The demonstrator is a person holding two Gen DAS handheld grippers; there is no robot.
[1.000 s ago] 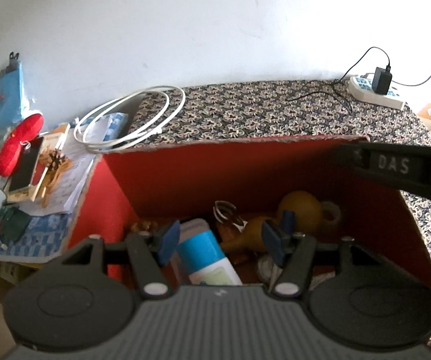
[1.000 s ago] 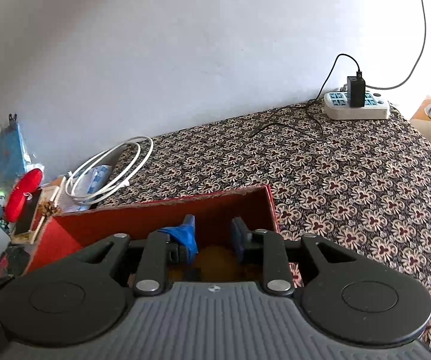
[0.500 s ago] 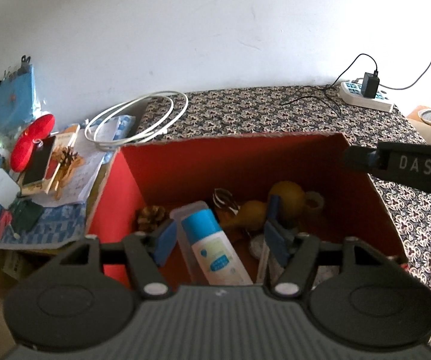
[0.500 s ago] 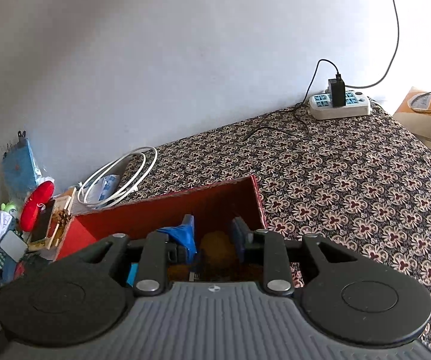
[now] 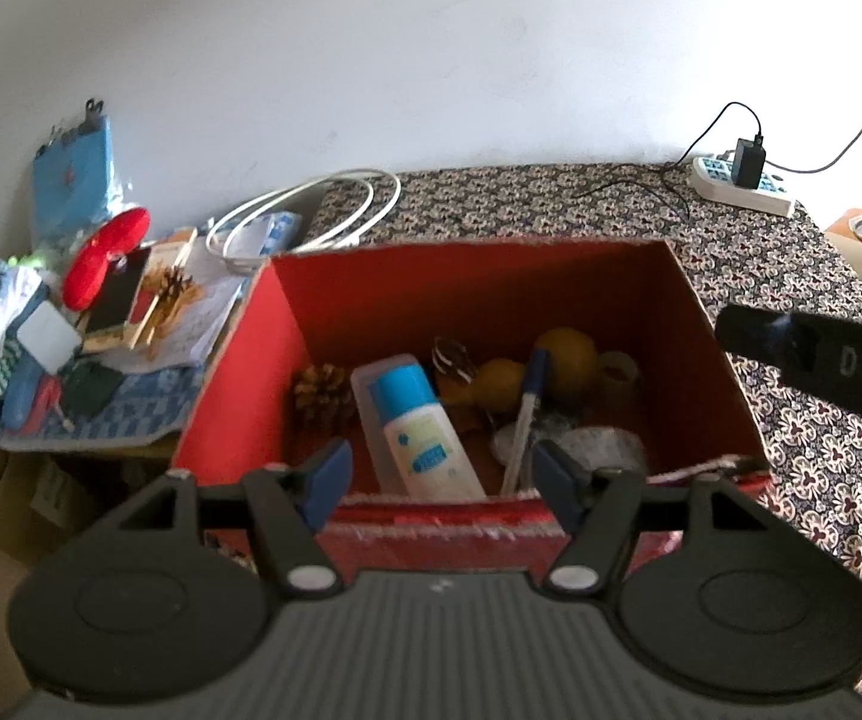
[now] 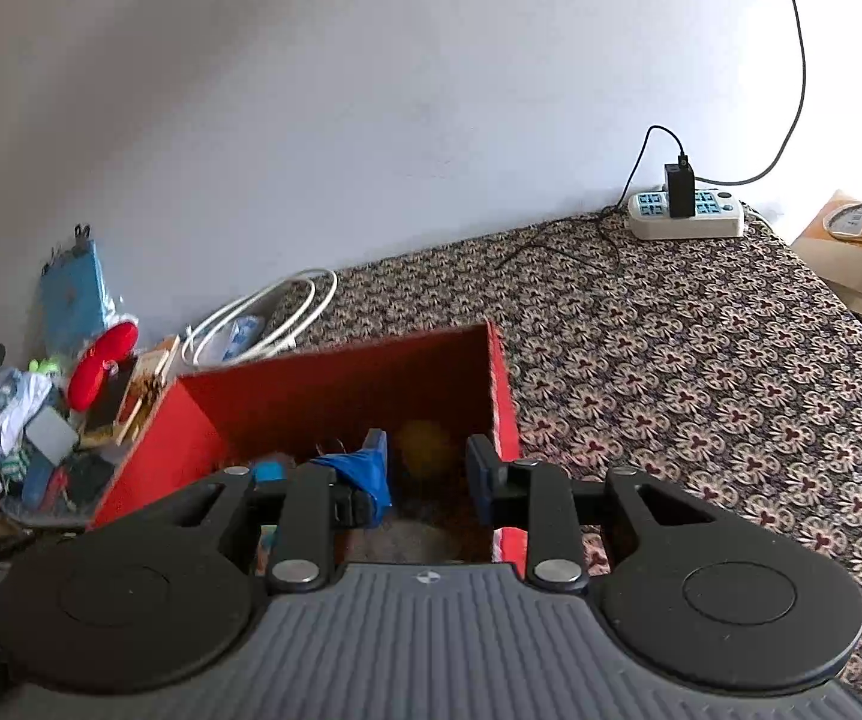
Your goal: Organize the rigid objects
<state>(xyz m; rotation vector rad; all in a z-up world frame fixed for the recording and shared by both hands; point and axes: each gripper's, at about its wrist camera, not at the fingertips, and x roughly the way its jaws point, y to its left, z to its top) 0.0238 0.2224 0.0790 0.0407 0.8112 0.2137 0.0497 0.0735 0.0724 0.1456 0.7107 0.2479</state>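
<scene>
1. The left claw (image 5: 439, 477) hangs over the near rim of the red box (image 5: 724, 372), its blue-tipped fingers (image 5: 326, 474) spread wide with nothing between them.
2. Just beyond the left claw, inside the box, a white bottle with a blue cap (image 5: 422, 423) lies on its side, cap pointing away.
3. Past the claw's left finger sits a pine cone (image 5: 323, 393); past its right finger a pen (image 5: 523, 414) leans against a crumpled clear wrapper (image 5: 595, 441).
4. Farther ahead, near the box's back wall, are a yellow gourd-shaped thing (image 5: 541, 369) and a pale ring like a tape roll (image 5: 616, 369).
5. Off to the right of the left claw, the other tool's dark body (image 5: 820, 360) reaches in above the box's right wall.
6. The right claw (image 6: 428, 471) stands over the right end of the red box (image 6: 502, 396); its jaws are opening, the gap narrow, and nothing is pinched between them. Loose blue tape hangs off its left finger (image 6: 362, 471).
7. Ahead of the right claw the yellow gourd-shaped thing (image 6: 428, 447) shows through the gap.
8. Right of and beyond that claw spreads the patterned cloth (image 6: 700, 360), with a power strip (image 6: 685, 216) and plugged-in charger (image 6: 679, 189) far off by the wall.
9. Far left of both claws lie a white coiled cable (image 5: 311, 213) and a heap of clutter with a red pouch (image 5: 104, 264).
</scene>
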